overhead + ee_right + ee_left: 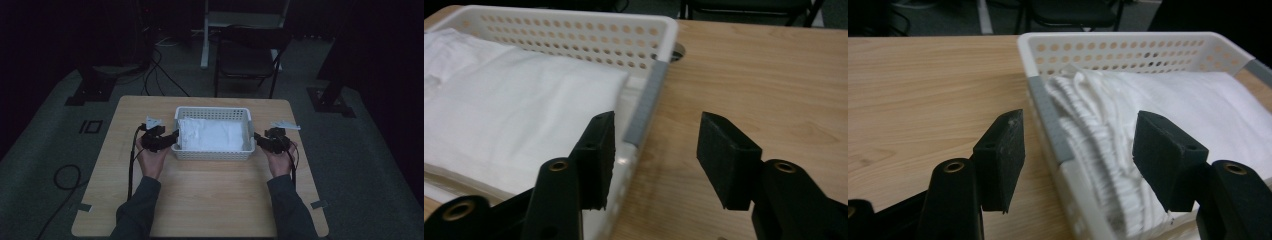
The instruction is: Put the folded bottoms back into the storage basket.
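On the light wooden table (pixel 200 200), seen from the high view, a white perforated basket (pixel 212 155) stands near the middle with folded white cloth (pixel 212 135) lying inside it. The left gripper (pixel 172 138) sits at the basket's left end and the right gripper (pixel 257 139) at its right end, each carried in a hand that comes up from the bottom edge. From this height the jaws are too small and dark to judge.

Along the left gripper view, the left gripper (pixel 1078 150) has its jaws apart, straddling the basket's (pixel 1128 47) near side wall with its grey strip: one pad stands outside over the table (pixel 923 100), the other inside over the cloth (pixel 1148 100). Neither pad presses on the wall.

Along the right gripper view, the right gripper (pixel 656 150) likewise stands open astride the basket's (pixel 574 35) wall, one pad over the cloth (pixel 514 105), the other over the table (pixel 774 75), with clear gaps on both sides.
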Demonstrator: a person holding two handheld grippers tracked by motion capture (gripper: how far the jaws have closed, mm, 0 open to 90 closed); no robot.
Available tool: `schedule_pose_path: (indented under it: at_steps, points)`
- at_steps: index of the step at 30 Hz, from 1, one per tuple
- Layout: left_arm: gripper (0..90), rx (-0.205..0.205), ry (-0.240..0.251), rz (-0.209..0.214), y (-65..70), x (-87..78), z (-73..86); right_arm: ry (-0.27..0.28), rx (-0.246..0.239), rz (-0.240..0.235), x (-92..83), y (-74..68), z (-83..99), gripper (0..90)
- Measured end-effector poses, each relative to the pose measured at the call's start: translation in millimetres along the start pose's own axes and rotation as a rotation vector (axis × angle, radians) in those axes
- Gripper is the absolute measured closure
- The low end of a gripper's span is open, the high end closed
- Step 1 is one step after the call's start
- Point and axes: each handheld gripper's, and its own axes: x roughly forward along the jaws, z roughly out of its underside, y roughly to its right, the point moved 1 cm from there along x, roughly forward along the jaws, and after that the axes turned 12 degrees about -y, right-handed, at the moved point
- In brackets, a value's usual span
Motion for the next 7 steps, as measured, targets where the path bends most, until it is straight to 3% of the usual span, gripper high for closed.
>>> schedule_pose_path:
  at_steps: [7]
  points:
    - [37.1,-0.021,0.002,-0.029,-13.4,-3.9,13.2,-0.036,0.024,0.023,6.4,13.4,9.5,52.5]
